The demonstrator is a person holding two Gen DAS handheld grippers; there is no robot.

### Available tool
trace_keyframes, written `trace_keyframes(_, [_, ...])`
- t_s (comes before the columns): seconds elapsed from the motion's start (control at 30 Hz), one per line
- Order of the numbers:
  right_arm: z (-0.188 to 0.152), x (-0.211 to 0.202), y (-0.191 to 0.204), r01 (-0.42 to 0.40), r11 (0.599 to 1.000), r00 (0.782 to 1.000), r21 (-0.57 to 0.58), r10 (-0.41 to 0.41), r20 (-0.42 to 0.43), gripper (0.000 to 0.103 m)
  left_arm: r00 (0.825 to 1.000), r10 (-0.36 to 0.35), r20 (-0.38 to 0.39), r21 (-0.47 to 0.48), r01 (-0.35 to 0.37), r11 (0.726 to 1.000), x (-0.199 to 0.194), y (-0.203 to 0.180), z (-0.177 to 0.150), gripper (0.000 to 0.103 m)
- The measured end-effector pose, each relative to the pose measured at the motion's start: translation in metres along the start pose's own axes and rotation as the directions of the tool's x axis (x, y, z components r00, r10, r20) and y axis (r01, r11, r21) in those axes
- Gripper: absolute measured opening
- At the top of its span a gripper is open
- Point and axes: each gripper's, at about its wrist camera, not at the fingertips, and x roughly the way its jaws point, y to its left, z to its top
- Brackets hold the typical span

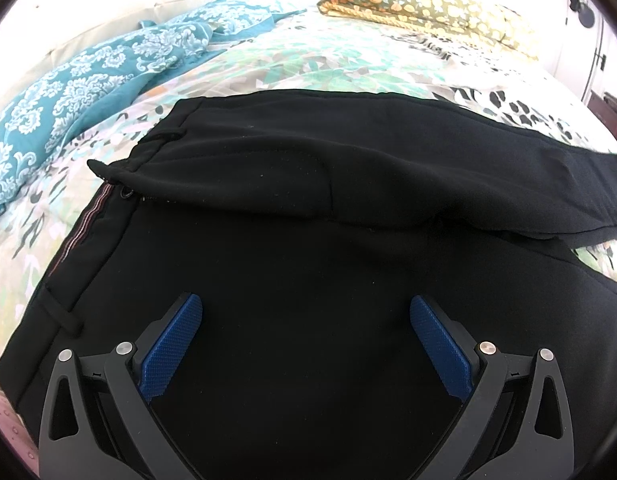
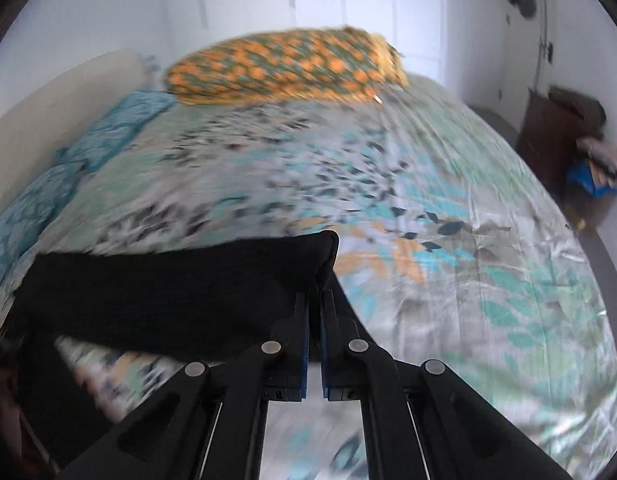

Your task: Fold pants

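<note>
Black pants (image 1: 292,208) lie spread on the bed, waistband at the left with a striped inner band, one leg folded across the top and running off to the right. My left gripper (image 1: 306,312) hovers over the seat area, open, its blue pads (image 1: 176,344) wide apart with only flat fabric below them. In the right wrist view my right gripper (image 2: 314,300) is shut on the end of a pants (image 2: 180,292) leg; the black cloth runs from the pinched corner away to the left, raised off the bedspread. That view is motion-blurred.
A floral bedspread (image 2: 448,240) covers the bed. A teal patterned blanket (image 1: 80,80) lies bunched at the far left, and an orange-and-green pillow (image 2: 288,68) sits at the head. A dark cabinet (image 2: 548,148) with clutter stands beside the bed at right.
</note>
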Motion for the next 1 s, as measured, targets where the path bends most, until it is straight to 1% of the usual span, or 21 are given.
trace_keyframes(0.03, [-0.019,-0.029,0.013,-0.007,1.0,1.0,0.0,0.007,0.021,0.005,1.0,0.001,-0.001,0.0,-0.001,1.0,0.0,0.0,0.0,0.103])
trace_keyframes(0.1, [-0.057,-0.069,0.026,0.003,1.0,1.0,0.02,-0.004,0.031,0.005,1.0,0.003,-0.001,0.001,-0.003,1.0,0.0,0.0,0.0,0.103])
trace_keyframes(0.17, [-0.098,-0.089,0.025,0.062,0.996,0.998,0.065,-0.061,-0.011,0.005,1.0,0.004,-0.002,0.001,-0.004,1.0,0.0,0.0,0.0,0.103])
trace_keyframes(0.2, [-0.12,-0.093,0.019,0.114,0.989,0.992,0.097,-0.109,-0.056,0.005,1.0,0.005,-0.002,0.002,-0.005,1.0,0.0,0.0,0.001,0.103])
trace_keyframes(0.27, [-0.14,-0.088,0.002,0.213,0.967,0.972,0.14,-0.194,-0.134,0.006,1.0,0.006,-0.006,0.003,-0.006,1.0,0.0,0.0,0.001,0.103])
trace_keyframes(0.3, [-0.143,-0.088,-0.003,0.25,0.957,0.962,0.147,-0.227,-0.154,0.013,1.0,0.006,-0.01,0.003,-0.006,1.0,0.0,0.0,0.001,0.103])
trace_keyframes(0.33, [-0.142,-0.092,-0.008,0.309,0.938,0.945,0.157,-0.284,-0.159,0.022,1.0,0.005,-0.019,0.002,-0.005,1.0,0.0,0.0,0.003,0.103])
trace_keyframes(0.37, [-0.139,-0.096,-0.008,0.334,0.929,0.938,0.16,-0.312,-0.149,0.029,1.0,0.004,-0.026,0.002,-0.004,1.0,0.001,0.001,0.004,0.103])
trace_keyframes(0.4, [-0.134,-0.101,-0.008,0.352,0.922,0.934,0.16,-0.334,-0.128,0.049,0.999,0.0,-0.042,0.002,0.0,1.0,0.002,0.001,0.006,0.103])
trace_keyframes(0.43, [-0.125,-0.109,-0.002,0.368,0.917,0.93,0.156,-0.358,-0.087,0.066,0.997,-0.01,-0.074,0.004,0.01,1.0,0.001,0.003,0.01,0.103])
trace_keyframes(0.5, [-0.109,-0.122,0.016,0.379,0.915,0.924,0.135,-0.382,-0.006,0.08,0.992,-0.027,-0.123,0.005,0.028,1.0,-0.001,0.006,0.014,0.102])
trace_keyframes(0.53, [-0.098,-0.124,0.03,0.371,0.921,0.926,0.118,-0.376,0.03,0.085,0.988,-0.029,-0.151,-0.001,0.029,1.0,-0.004,0.009,0.014,0.102])
trace_keyframes(0.6, [-0.086,-0.124,0.056,0.339,0.935,0.935,0.106,-0.347,0.071,0.089,0.988,-0.025,-0.152,-0.024,0.022,0.999,-0.014,0.014,0.01,0.102])
trace_keyframes(0.67, [-0.085,-0.115,0.085,0.28,0.952,0.953,0.125,-0.292,0.085,0.093,0.991,-0.06,-0.115,-0.062,0.053,0.997,-0.031,0.019,0.0,0.102])
trace_keyframes(0.73, [-0.094,-0.099,0.115,0.219,0.963,0.97,0.16,-0.233,0.075,0.094,0.991,-0.098,-0.087,-0.091,0.09,0.992,-0.044,0.024,-0.009,0.102])
trace_keyframes(0.8, [-0.109,-0.078,0.144,0.161,0.968,0.984,0.193,-0.174,0.05,0.094,0.991,-0.116,-0.07,-0.113,0.107,0.988,-0.051,0.026,-0.01,0.102])
trace_keyframes(0.87, [-0.126,-0.056,0.172,0.099,0.965,0.994,0.242,-0.106,0.018,0.094,0.99,-0.129,-0.048,-0.108,0.123,0.986,-0.054,0.027,-0.008,0.102])
trace_keyframes(0.9, [-0.134,-0.045,0.183,0.054,0.962,0.998,0.268,-0.056,-0.001,0.094,0.991,-0.125,-0.042,-0.097,0.121,0.988,-0.055,0.025,-0.007,0.102])
trace_keyframes(0.93, [-0.142,-0.031,0.194,-0.01,0.954,0.999,0.299,0.02,-0.03,0.094,0.994,-0.109,-0.03,-0.071,0.106,0.992,-0.055,0.023,-0.008,0.102])
trace_keyframes(0.97, [-0.148,-0.021,0.203,-0.069,0.946,0.994,0.317,0.091,-0.055,0.094,0.995,-0.098,-0.025,-0.051,0.097,0.994,-0.054,0.02,-0.007,0.102])
trace_keyframes(1.0, [-0.153,-0.011,0.215,-0.134,0.939,0.982,0.317,0.17,-0.087,0.094,0.996,-0.091,-0.024,-0.032,0.091,0.995,-0.052,0.018,-0.008,0.102])
